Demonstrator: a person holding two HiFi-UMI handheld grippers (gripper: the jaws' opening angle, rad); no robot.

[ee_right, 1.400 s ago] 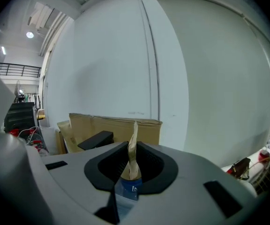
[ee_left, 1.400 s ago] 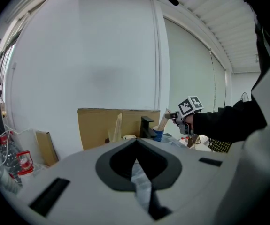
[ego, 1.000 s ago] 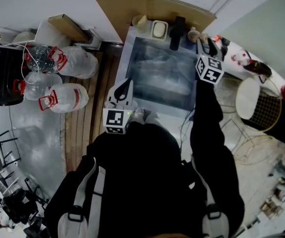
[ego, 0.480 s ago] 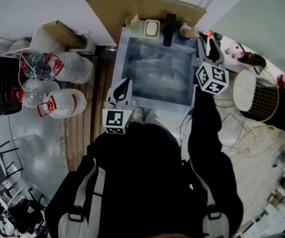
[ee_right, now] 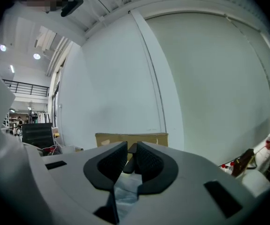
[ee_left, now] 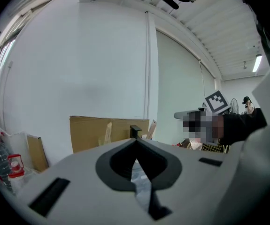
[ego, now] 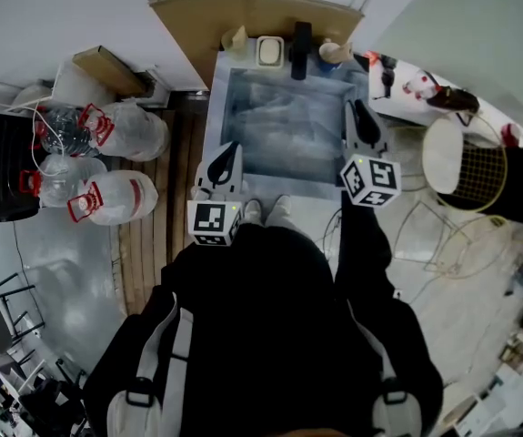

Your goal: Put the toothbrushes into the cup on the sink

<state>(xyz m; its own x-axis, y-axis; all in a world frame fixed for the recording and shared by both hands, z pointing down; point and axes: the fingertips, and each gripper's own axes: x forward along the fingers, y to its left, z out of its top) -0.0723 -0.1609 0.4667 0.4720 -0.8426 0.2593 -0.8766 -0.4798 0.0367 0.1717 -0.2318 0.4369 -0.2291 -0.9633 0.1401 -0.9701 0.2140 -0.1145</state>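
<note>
In the head view the metal sink point(ego: 225, 89) lies ahead of me. A pale cup point(ego: 332, 53) stands on its back rim, right of the black faucet point(ego: 300, 48). What the cup holds is too small to make out. My right gripper point(ego: 357, 109) hovers over the sink's right rim, well short of the cup. Its jaws are closing, a narrow gap remains, and nothing is between them point(ee_right: 130, 159). My left gripper point(ego: 230, 150) hangs over the sink's near left corner. Its jaws point(ee_left: 135, 148) are shut and empty.
A soap dish point(ego: 270, 51) sits left of the faucet, and a cardboard sheet point(ego: 243, 12) leans on the wall behind. Large water jugs point(ego: 106, 198) stand on the floor at left. A wire basket point(ego: 484, 185) and red-and-white items point(ego: 416, 85) are at right.
My right gripper has drawn back from the cup at the sink's back right corner toward me, along the right rim. The left gripper has stayed put.
</note>
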